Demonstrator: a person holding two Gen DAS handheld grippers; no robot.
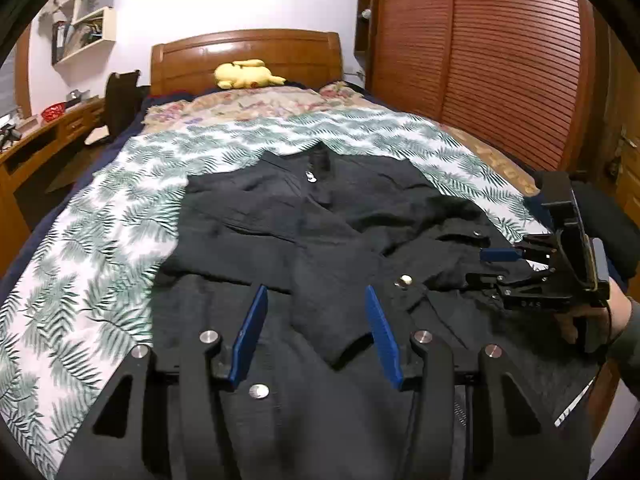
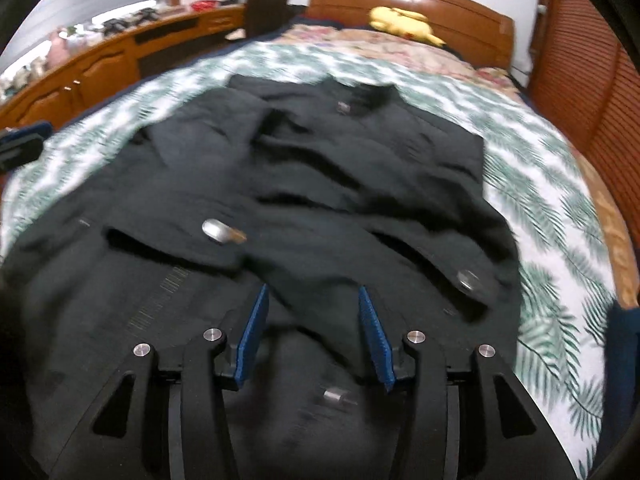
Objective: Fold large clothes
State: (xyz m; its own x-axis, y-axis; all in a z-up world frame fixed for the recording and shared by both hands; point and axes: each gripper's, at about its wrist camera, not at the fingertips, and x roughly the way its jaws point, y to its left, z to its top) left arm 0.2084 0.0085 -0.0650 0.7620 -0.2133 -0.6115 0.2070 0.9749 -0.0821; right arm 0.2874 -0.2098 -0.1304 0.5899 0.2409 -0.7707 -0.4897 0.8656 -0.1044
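Coat: a big black coat (image 1: 304, 216) lies spread out on the bed, collar toward the headboard, with shiny metal snaps on it
Bed cover: a white sheet with green leaves (image 1: 100, 248) is under the coat
Left gripper: the left gripper (image 1: 316, 336) has its two blue fingers (image 1: 252, 332) spread wide apart, low over the near part of the coat; nothing is pinched between them, and a dark flap of cloth lies under the gap
Right gripper: the right gripper (image 2: 312, 334) also has its blue fingers (image 2: 374, 336) wide apart, low over the bottom edge of the coat (this picture is a bit blurry); it grips nothing
Right gripper from the side: in the left camera it shows at the right edge of the coat (image 1: 504, 264), with one blue finger pointing over the cloth; I cannot tell if it touches
Hand: a hand (image 1: 600, 316) holds that gripper's handle
Toy: a yellow plush toy (image 1: 246, 73) lies by the wooden headboard (image 1: 248, 52)
Side: a wooden desk (image 2: 92, 64) stands beside the bed
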